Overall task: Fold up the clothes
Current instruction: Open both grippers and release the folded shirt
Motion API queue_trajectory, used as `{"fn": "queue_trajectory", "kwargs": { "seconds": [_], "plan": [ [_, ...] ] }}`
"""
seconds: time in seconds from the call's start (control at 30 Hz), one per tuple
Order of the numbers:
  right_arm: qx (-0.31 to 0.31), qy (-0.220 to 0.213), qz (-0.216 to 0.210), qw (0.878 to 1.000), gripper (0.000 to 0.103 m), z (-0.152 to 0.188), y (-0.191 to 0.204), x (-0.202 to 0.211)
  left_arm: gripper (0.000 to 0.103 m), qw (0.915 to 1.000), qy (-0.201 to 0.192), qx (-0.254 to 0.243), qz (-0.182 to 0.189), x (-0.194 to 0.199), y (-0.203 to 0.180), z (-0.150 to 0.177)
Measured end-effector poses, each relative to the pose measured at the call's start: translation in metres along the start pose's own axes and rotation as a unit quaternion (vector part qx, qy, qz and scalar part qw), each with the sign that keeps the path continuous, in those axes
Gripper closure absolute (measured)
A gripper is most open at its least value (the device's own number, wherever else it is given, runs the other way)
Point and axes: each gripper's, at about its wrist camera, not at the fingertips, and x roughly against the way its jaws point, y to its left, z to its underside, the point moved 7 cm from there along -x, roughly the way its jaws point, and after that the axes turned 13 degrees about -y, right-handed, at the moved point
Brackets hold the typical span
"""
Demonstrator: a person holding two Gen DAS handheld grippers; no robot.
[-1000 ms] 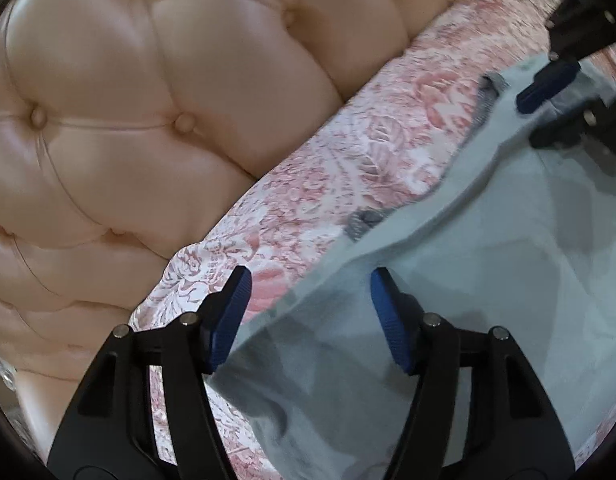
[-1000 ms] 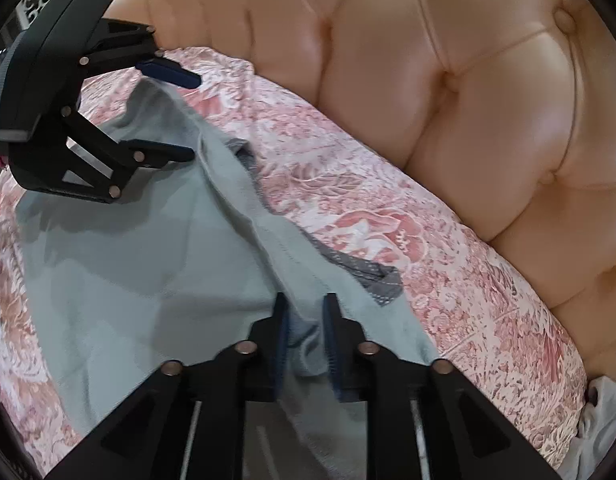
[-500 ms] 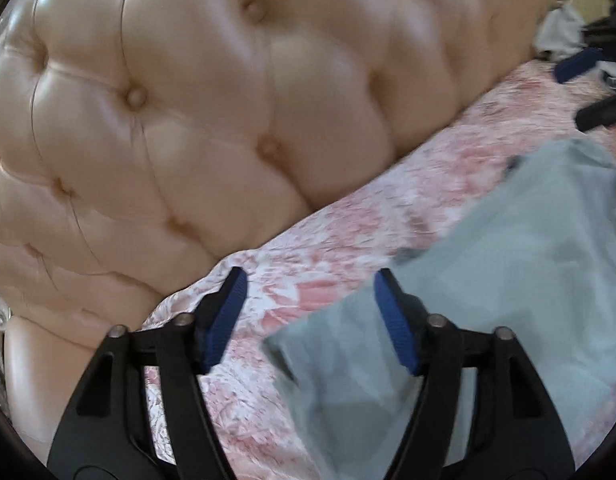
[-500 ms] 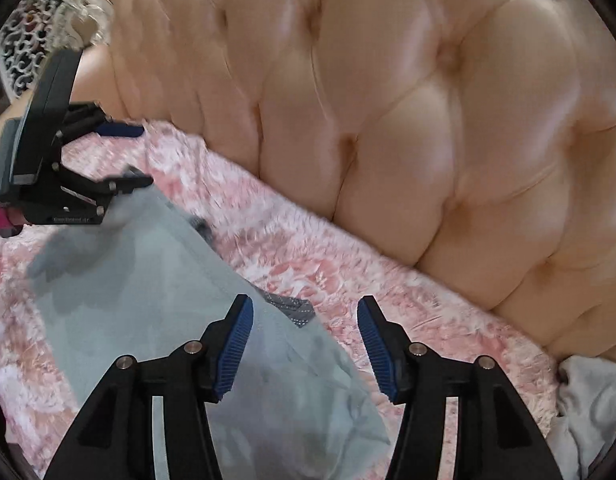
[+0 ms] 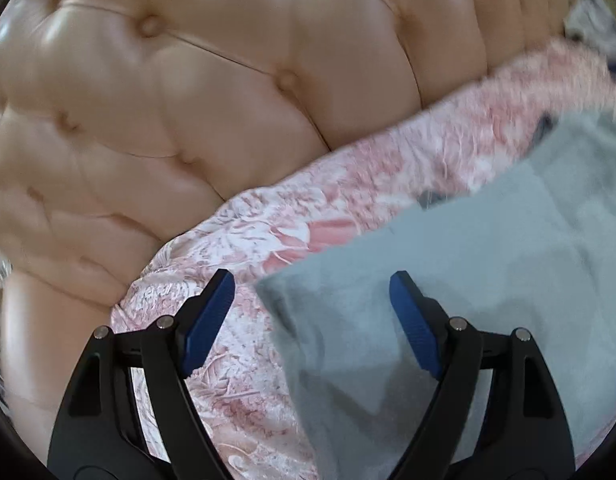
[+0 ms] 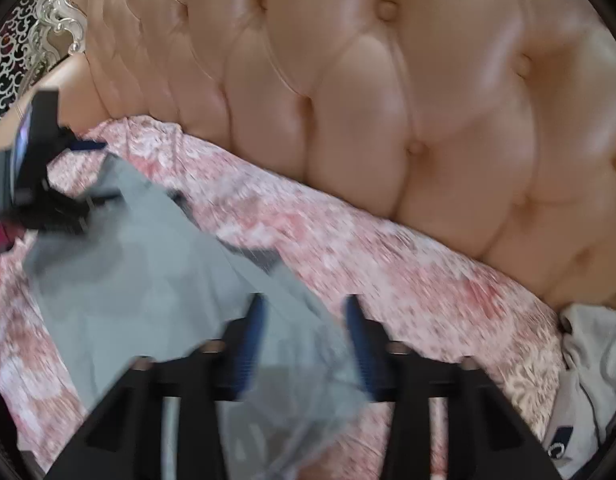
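While both of my tools hang over the bed with nothing in them, I can see a few ways this could go wrong. My left gripper (image 5: pixel 309 312) has its two blue fingers spread wide apart, and my right gripper (image 6: pixel 304 336) is spread apart too, though that picture is blurry so I am a bit less sure of it. If I pinch down from here, the soft pink flowered bedspread (image 5: pixel 236 364) could get caught along with the cloth, and then a fold would drag the cover up. The cloth is thin and floppy, so a grab on just one layer could make it bunch or slip back out. The gray-green shirt (image 5: pixel 487 280) lies flat on the bedspread. Its near corner sits just ahead of my left gripper, between the fingers but closer to the right one. From my right gripper, the shirt spreads out ahead and to the left, and its edge runs under the gap between the fingers. A white garment (image 6: pixel 587 364) lies off to the right of that tool, by the puffy headboard (image 6: pixel 387 100).
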Motion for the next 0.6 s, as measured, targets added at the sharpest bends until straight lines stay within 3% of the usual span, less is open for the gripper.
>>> {"fn": "queue_trajectory", "kwargs": {
  "seconds": [0.1, 0.27, 0.5, 0.57, 0.6],
  "plan": [
    [-0.003, -0.012, -0.019, 1.000, 0.070, 0.013, -0.002, 0.003, 0.020, 0.9993, -0.021, 0.012, 0.028, 0.013, -0.010, -0.006],
    [-0.008, -0.002, -0.027, 1.000, 0.070, 0.024, 0.002, -0.012, 0.020, 0.9987, 0.007, -0.015, 0.048, -0.005, -0.034, 0.008],
    [0.001, 0.023, -0.021, 1.000, 0.070, 0.033, 0.010, -0.034, 0.013, 0.9981, 0.020, 0.012, 0.058, -0.018, -0.034, 0.023],
    [0.004, 0.022, -0.007, 1.000, 0.097, 0.032, 0.008, -0.033, 0.009, 0.9977, 0.022, 0.021, 0.060, -0.019, -0.031, 0.025],
    [0.002, 0.018, 0.000, 1.000, 0.098, 0.032, 0.006, -0.031, 0.008, 0.9975, 0.023, 0.026, 0.061, -0.020, -0.030, 0.026]
  ]
}}
